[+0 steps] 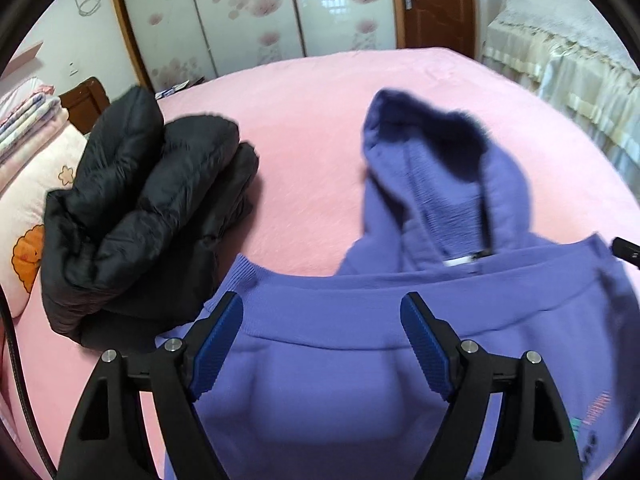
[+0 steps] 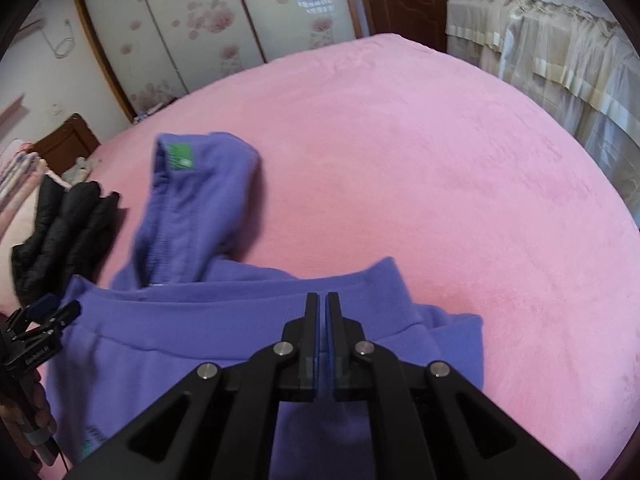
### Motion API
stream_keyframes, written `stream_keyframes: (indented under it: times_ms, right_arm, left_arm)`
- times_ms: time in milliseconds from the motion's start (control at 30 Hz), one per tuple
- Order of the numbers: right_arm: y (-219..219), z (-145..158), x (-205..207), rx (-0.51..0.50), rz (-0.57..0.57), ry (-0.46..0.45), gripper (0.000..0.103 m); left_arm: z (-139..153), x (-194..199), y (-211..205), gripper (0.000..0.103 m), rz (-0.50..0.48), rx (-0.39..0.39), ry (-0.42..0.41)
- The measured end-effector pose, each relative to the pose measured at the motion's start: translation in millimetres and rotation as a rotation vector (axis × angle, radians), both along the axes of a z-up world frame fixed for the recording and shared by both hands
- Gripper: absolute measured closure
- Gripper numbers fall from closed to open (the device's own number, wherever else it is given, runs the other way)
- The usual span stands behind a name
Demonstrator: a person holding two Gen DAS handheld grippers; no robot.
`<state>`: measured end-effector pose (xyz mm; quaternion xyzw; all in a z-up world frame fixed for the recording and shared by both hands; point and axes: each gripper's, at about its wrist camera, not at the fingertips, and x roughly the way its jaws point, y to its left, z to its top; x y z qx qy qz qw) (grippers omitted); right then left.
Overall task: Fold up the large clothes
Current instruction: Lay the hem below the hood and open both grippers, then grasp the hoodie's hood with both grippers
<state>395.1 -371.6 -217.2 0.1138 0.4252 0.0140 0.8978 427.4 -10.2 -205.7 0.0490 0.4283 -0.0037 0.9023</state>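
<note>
My left hand-held gripper stands released, its blue pads wide apart above the ribbed hem of the purple hoodie, with no cloth pinched between them. My right hand-held gripper is clenched tight, the two fingers pressed together over the same hem band; I cannot tell whether any fabric is caught between them.

The purple hoodie lies on the pink bed, its body folded up so that the hem runs across the near part of both views. In the left wrist view its hood reaches out toward 12 o'clock from the hem, the dark lining open and a white label at the neck. In the right wrist view the hood sits toward 10 o'clock of my clenched fingers, a green patch on its tip.

A black puffer jacket lies bundled on the bed at about 10 o'clock from my left hand-held gripper, just beside the hoodie's hem corner. Beyond it, at 9 o'clock, is a pillow with an orange cartoon print.
</note>
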Motion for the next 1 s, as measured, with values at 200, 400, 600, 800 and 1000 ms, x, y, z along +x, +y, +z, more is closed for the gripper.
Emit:
stream_keyframes:
  times_ms: [200, 400, 600, 800, 1000]
  right_arm:
    - [23.4, 44.2, -23.6, 0.006, 0.058, -0.067, 0.1]
    - [45.9, 84.4, -39.6, 0.019, 0.112, -0.115, 0.076]
    - [63.0, 117.4, -34.8, -0.011, 0.132, -0.169, 0.068]
    - [67.7, 132.1, -18.9, 0.002, 0.121, -0.202, 0.068]
    - [72.1, 118.4, 19.3, -0.005, 0.12, -0.195, 0.068]
  left_arm:
    - [44.2, -31.9, -12.3, 0.009, -0.024, -0.018, -0.038]
    - [80.1, -46.9, -17.3, 0.009, -0.063, -0.047, -0.044]
    - [115.5, -50.0, -17.0, 0.002, -0.069, -0.039, -0.085]
    - [124.6, -43.7, -14.9, 0.002, -0.066, -0.028, -0.139]
    - [100.5, 2.6, -9.3, 0.001, -0.039, -0.075, -0.18]
